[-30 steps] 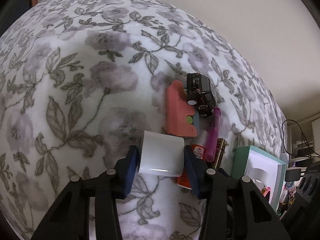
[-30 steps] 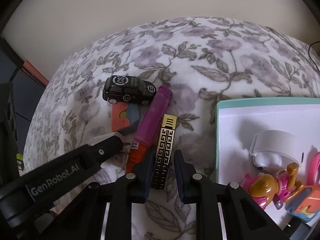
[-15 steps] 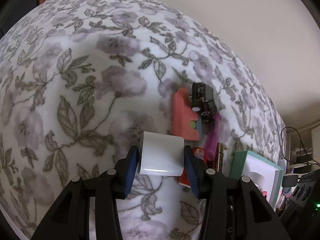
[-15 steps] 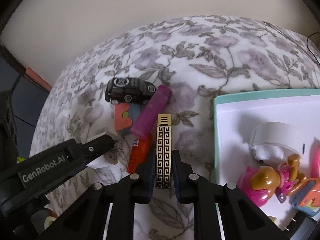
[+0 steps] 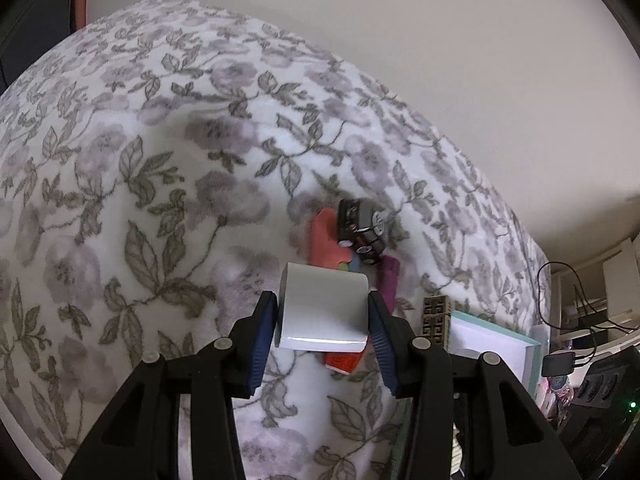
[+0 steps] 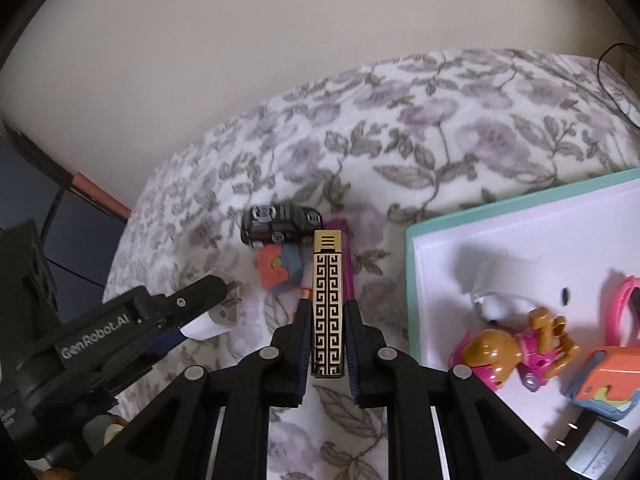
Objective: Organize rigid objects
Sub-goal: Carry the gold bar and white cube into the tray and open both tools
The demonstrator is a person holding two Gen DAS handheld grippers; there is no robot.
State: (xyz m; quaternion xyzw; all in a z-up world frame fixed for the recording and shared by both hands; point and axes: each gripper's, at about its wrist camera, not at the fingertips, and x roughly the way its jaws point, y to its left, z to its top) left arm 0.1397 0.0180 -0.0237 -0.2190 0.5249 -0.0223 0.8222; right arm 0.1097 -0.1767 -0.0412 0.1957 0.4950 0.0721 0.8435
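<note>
My left gripper (image 5: 322, 320) is shut on a white plug adapter (image 5: 324, 312), held above the floral blanket (image 5: 160, 200). My right gripper (image 6: 328, 312) is shut on a slim gold-and-black patterned bar (image 6: 328, 304), lifted clear of the blanket; the bar (image 5: 436, 320) also shows in the left wrist view. Below lie a black toy car (image 6: 280, 220), an orange and blue puzzle piece (image 6: 272, 270) and a purple tube (image 6: 344, 248). The left gripper (image 6: 160, 320) with the adapter's prongs (image 6: 230, 300) shows at the left of the right wrist view.
A teal-rimmed white box (image 6: 412, 280) stands to the right, holding a white item (image 6: 504, 284), a pink and brown toy figure (image 6: 516, 352), a pink ring (image 6: 624, 312) and an orange-blue block (image 6: 604, 384). A red packet (image 5: 342, 360) lies under the adapter. Cables and shelves (image 5: 580, 308) are at far right.
The right gripper's jaws closed onto the patterned bar and raised it off the blanket. The left gripper rose with the white adapter, so the toys below look smaller.
</note>
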